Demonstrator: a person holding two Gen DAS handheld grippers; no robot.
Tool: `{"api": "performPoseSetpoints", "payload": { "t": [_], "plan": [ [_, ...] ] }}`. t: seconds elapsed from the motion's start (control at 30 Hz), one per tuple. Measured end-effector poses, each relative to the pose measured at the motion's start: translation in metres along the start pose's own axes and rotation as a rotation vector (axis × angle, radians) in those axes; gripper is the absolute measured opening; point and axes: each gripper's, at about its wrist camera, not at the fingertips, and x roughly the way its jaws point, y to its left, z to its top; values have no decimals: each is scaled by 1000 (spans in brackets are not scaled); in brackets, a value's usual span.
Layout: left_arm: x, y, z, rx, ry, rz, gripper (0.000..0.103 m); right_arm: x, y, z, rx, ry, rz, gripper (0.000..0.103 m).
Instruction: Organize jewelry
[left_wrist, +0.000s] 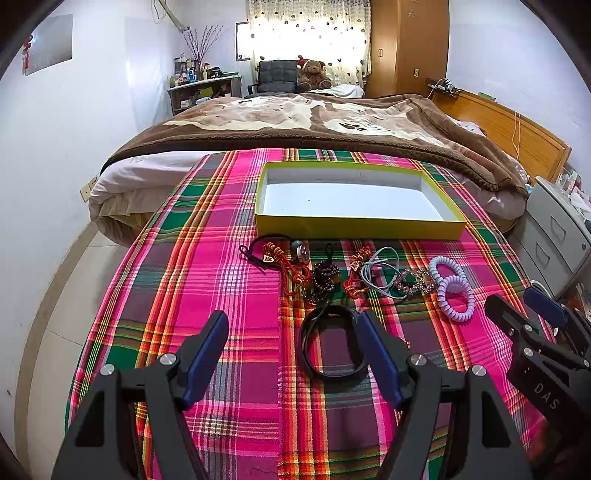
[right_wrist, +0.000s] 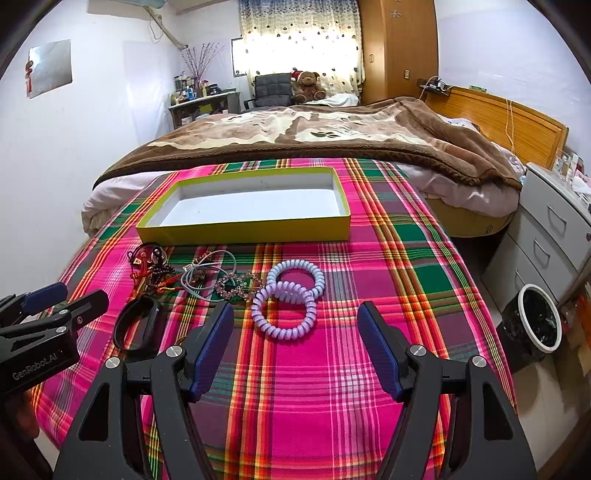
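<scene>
Entry: opening step, nothing boxed yet. My left gripper (left_wrist: 293, 343) and right gripper (right_wrist: 295, 336) both spread wide, empty. Yellow box (left_wrist: 354, 228) bare; jewelry row just before it. Next, I judge: right closes on the lilac coil hair tie (right_wrist: 284, 312).

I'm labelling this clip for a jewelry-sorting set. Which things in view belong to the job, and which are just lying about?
Part of the job:
- yellow box, nothing in it
- black bangle
- purple coil bands
- red knotted charms
- dark bead bracelet
- left gripper and right gripper, both open

Just lying about:
- teddy bear
- waste bin
- brown blanket
</scene>
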Motion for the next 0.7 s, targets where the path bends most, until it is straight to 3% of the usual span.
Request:
{"api": "performPoseSetpoints", "payload": {
  "t": [0.7],
  "plan": [
    [2,2,0,-3,7,-22,74,1,-3,-1,2,9,-4,69]
  ]
}}
